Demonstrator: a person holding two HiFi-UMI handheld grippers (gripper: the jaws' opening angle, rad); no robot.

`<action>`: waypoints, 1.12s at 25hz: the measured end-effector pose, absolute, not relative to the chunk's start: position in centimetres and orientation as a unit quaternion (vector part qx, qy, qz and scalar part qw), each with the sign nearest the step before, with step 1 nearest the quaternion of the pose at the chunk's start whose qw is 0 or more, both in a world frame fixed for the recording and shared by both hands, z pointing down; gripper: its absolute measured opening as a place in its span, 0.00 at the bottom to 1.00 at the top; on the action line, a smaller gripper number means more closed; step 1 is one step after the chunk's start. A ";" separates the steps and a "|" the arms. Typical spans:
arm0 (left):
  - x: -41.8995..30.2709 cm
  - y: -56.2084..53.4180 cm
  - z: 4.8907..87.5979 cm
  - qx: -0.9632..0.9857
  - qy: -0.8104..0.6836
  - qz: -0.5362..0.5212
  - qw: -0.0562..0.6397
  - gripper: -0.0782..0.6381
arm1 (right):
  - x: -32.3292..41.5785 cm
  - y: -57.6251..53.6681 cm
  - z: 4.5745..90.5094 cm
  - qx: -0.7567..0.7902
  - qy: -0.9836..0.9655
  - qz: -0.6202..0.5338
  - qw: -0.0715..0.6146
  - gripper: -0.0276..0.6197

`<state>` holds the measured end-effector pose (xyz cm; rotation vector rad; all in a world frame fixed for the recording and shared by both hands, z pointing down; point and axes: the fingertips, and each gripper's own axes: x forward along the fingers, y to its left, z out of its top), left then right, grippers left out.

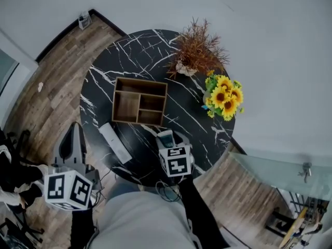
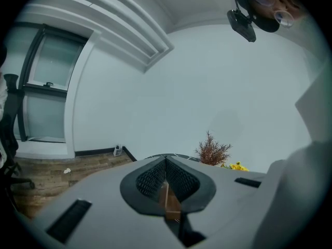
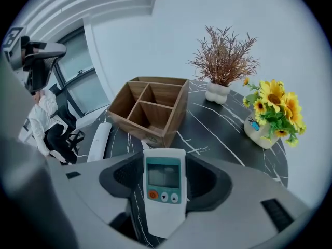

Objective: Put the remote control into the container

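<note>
Right tool (image 3: 165, 176) pinches smooth white rectangular remote control (image 3: 165, 201); left tool (image 2: 166, 176) closed, empty.

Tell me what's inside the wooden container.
The wooden container looks empty: the head view shows bare wood in every compartment. In the right gripper view, its near walls hide the floors.

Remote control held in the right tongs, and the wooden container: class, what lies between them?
Only bare black table separates the remote control and the container, plain in the right gripper view; a long white object lies off to the left.
</note>
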<state>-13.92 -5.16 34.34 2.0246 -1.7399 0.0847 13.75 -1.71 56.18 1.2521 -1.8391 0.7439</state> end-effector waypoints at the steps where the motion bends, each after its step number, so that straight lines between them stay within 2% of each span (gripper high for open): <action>1: -13.9 -5.1 34.3 0.738 -0.633 0.030 0.232 0.12 | 13.9 -1.8 56.0 0.495 -0.723 0.289 0.385 0.44; 28: -14.3 -3.7 32.6 0.742 -0.634 0.011 0.218 0.12 | 13.4 -3.2 49.6 0.528 -0.750 0.225 0.330 0.44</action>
